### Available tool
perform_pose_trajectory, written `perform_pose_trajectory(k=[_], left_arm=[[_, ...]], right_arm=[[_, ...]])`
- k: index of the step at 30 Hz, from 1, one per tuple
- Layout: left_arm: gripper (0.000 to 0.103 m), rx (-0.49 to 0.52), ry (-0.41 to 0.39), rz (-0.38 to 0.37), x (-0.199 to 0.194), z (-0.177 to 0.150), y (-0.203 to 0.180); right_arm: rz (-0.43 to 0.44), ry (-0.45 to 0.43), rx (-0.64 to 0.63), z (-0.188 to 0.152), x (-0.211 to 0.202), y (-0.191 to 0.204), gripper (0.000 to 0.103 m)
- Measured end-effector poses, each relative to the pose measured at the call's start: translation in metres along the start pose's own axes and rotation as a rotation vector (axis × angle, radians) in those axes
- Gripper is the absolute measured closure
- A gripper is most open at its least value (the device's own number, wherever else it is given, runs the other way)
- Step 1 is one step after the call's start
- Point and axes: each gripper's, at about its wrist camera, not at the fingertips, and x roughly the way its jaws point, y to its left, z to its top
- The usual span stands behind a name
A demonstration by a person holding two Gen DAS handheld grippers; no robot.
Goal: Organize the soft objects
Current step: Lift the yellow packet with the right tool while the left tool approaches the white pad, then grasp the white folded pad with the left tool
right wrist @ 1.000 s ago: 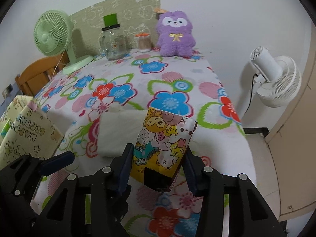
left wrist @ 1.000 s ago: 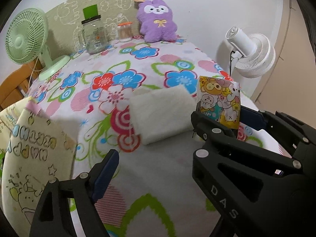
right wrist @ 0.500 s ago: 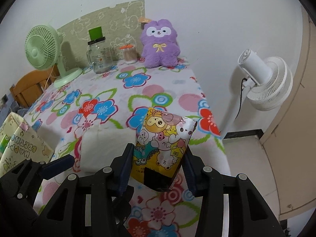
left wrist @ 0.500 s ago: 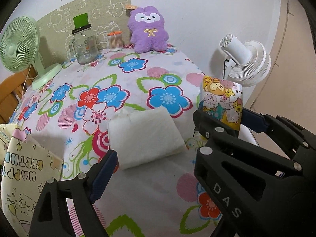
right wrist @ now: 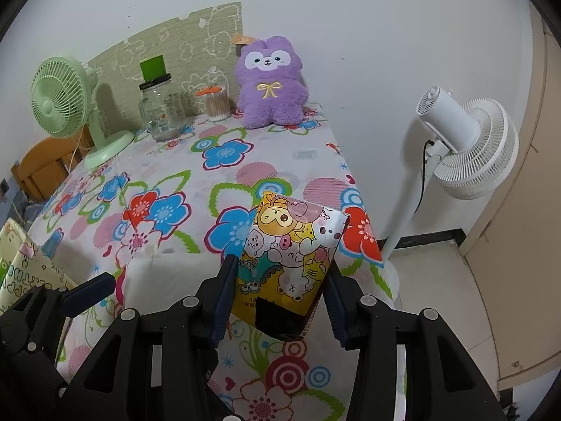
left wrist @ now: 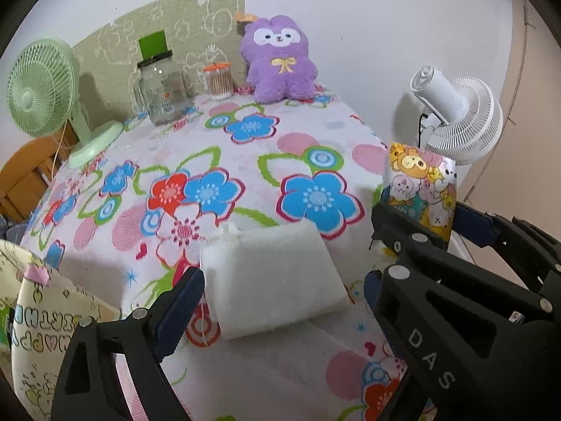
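White folded pad [left wrist: 271, 280] lies flat; cartoon-printed pack [right wrist: 291, 263] stands upright, clamped.

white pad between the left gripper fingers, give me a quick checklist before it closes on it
1. Left gripper open: ok, the fingers stand apart.
2. Pad lies between the fingers: ok.
3. Fingers touching the pad: cannot tell; the left one sits at its edge.
4. Pad flat on the tablecloth, nothing on top: ok.
5. Right gripper shut on the cartoon pack: ok, held upright.
6. Pack clear of the pad: ok; in the left view it is off to the right.
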Motion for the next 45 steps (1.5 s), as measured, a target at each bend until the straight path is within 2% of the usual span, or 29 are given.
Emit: perform_pose_trajectory(k=[6, 19, 33, 36, 38, 40, 45], left_arm=[[0.010, 0.000, -0.010, 0.007, 0.009, 0.006, -0.003], [0.015, -0.052, 0.035, 0.052, 0.037, 0.006, 0.003], [0.028, -0.065, 0.051, 0.052, 0.036, 0.001, 0.005], [0.035, -0.062, 0.055, 0.047, 0.034, 0.000, 0.007], [0.048, -0.060, 0.054, 0.053, 0.031, -0.001, 0.008], [0.056, -0.055, 0.044, 0.070, 0.029, -0.003, 0.010], [0.070, -0.036, 0.038, 0.082, 0.024, -0.007, 0.013]], right_arm=[[-0.002, 0.005, 0.027, 0.002, 0.006, -0.007, 0.054], [0.002, 0.042, 0.035, -0.001, 0.020, -0.008, 0.054], [0.015, 0.073, 0.034, -0.003, 0.026, -0.006, 0.054], [0.022, 0.078, 0.035, -0.004, 0.026, -0.004, 0.054], [0.029, 0.081, 0.036, -0.005, 0.025, -0.002, 0.054], [0.025, 0.080, 0.029, -0.006, 0.024, 0.001, 0.054], [0.031, 0.098, 0.032, -0.012, 0.023, 0.005, 0.053]])
